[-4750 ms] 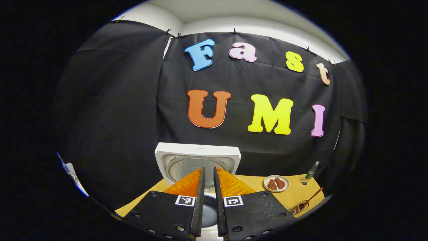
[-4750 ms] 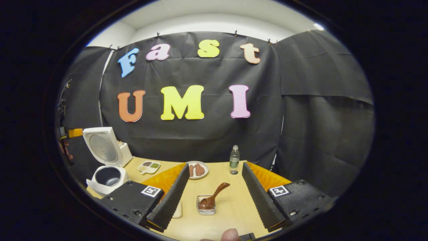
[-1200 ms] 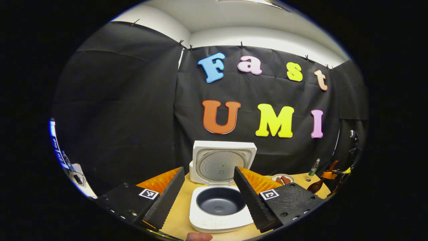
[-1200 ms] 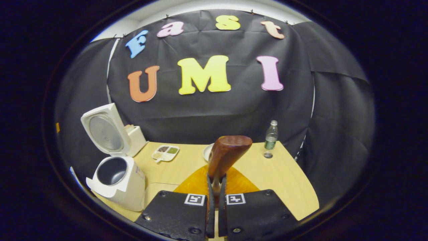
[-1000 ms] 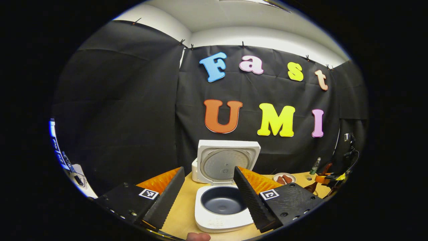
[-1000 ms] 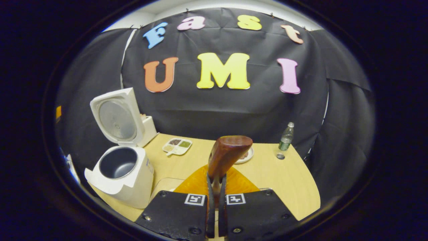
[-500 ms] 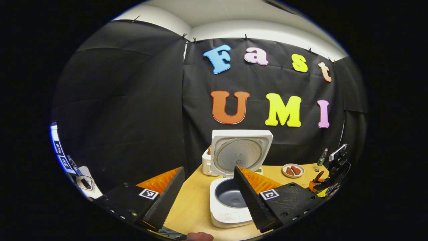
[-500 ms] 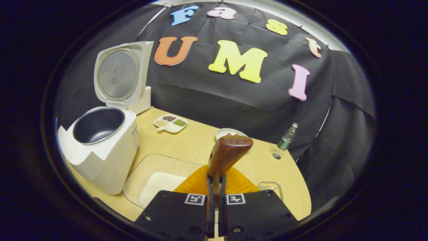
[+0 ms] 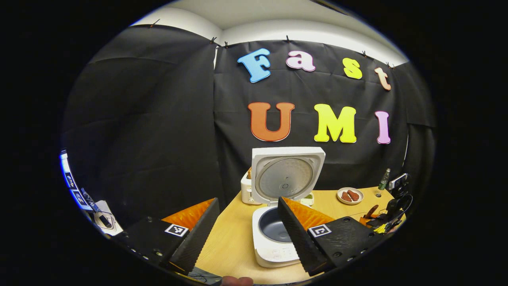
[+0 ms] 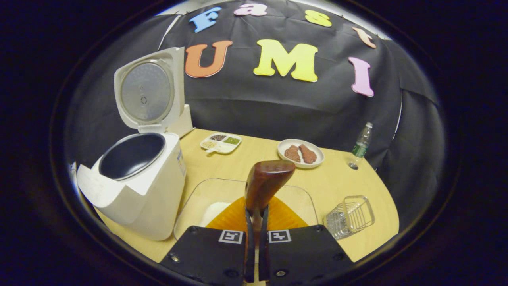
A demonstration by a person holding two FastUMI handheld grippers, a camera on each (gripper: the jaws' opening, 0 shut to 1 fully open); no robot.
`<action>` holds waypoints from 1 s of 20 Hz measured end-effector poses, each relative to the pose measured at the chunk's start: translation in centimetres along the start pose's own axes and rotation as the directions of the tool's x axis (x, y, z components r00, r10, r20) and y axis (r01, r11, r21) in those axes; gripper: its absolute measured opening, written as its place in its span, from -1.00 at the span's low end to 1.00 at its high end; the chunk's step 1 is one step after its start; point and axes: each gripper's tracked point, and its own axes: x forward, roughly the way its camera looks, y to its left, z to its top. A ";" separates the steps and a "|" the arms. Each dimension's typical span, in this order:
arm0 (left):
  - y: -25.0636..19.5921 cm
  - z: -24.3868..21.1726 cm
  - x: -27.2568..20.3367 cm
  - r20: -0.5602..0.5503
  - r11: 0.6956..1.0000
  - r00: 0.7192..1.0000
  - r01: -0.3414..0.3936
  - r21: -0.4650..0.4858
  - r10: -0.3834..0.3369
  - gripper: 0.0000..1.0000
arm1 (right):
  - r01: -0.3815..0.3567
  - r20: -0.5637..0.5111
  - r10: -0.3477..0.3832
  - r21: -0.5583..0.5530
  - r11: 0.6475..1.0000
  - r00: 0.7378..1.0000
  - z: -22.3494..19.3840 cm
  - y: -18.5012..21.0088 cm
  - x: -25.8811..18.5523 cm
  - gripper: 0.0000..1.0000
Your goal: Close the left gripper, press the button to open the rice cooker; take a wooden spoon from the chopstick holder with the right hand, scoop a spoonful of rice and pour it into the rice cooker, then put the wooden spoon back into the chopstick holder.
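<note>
Two risks stand out: the right hand-held gripper pinches the wooden spoon low on its handle above the clear rice dish, so it may twist. Rice could spill beside the open rice cooker. Left hand-held gripper hangs spread.

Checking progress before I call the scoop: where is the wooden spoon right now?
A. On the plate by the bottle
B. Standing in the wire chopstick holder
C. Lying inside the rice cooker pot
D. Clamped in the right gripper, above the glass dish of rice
D: the right gripper is shut on the wooden spoon, over the glass dish; the chopstick holder is empty.
</note>
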 end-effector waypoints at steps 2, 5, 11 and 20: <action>0.0 -0.3 -0.1 -0.007 1.000 1.000 -0.002 -0.004 0.002 0.89 | -0.033 -0.020 0.035 0.090 0.995 0.999 -0.2 0.6 -0.2 -0.81; 0.0 -0.2 -0.4 -0.009 1.000 1.000 -0.003 -0.003 0.003 0.89 | -0.089 -0.044 0.106 0.279 0.956 0.993 -0.2 1.6 -0.3 -0.81; -0.9 0.1 -1.0 -0.004 1.000 1.000 -0.005 -0.007 0.005 0.89 | -0.139 -0.052 0.208 0.590 0.796 0.977 -0.5 1.4 -0.1 -0.82; -3.7 1.5 -2.2 0.018 1.000 1.000 -0.015 -0.008 0.016 0.89 | -0.112 -0.025 0.232 0.824 0.556 0.972 -1.2 -4.4 -0.9 -0.81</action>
